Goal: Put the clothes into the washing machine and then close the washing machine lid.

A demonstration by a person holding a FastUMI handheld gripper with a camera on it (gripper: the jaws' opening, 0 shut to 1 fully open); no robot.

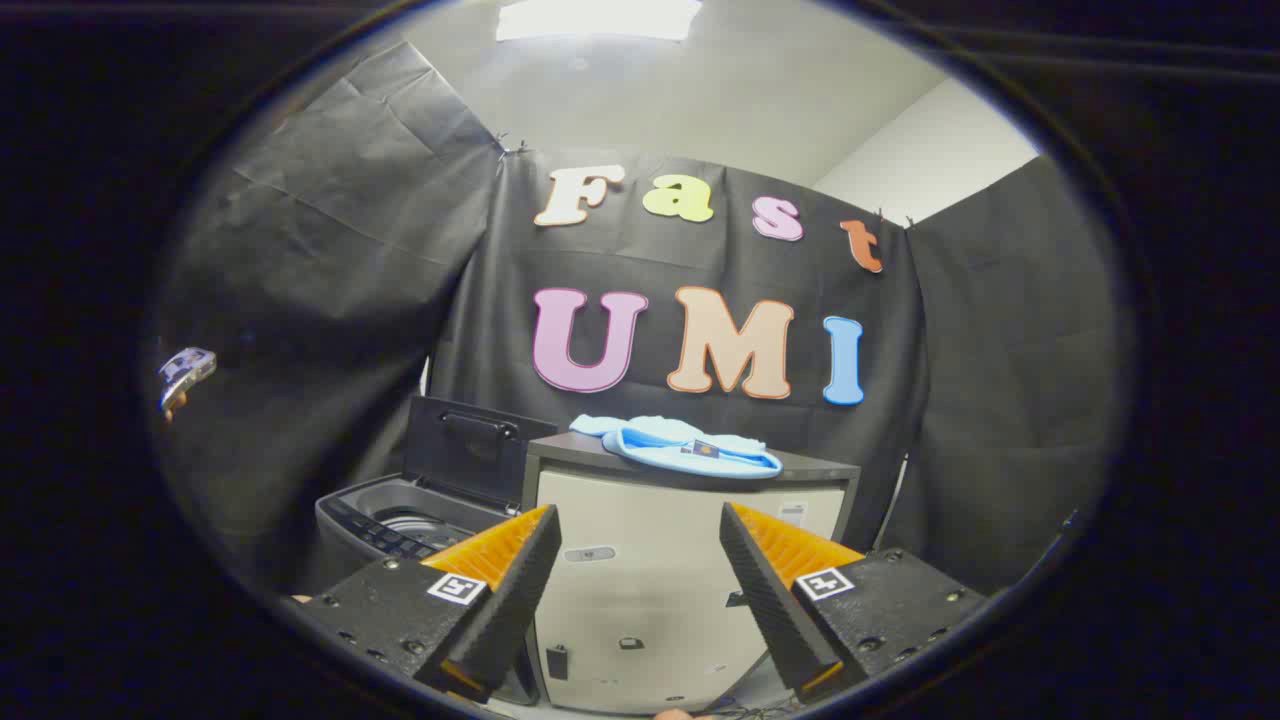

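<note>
Black cloth hangs behind everything as I look in. Light blue clothes lie bunched on the dark tabletop of a pale cabinet, beyond the fingers. Just beside the cabinet sits the washing machine, its lid standing upright and open. My gripper is spread wide, fingers holding nothing, the cabinet front between them.

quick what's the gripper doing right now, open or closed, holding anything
Gripper: open, holding nothing; the cabinet stands beyond its fingers, with the clothes on top.
</note>
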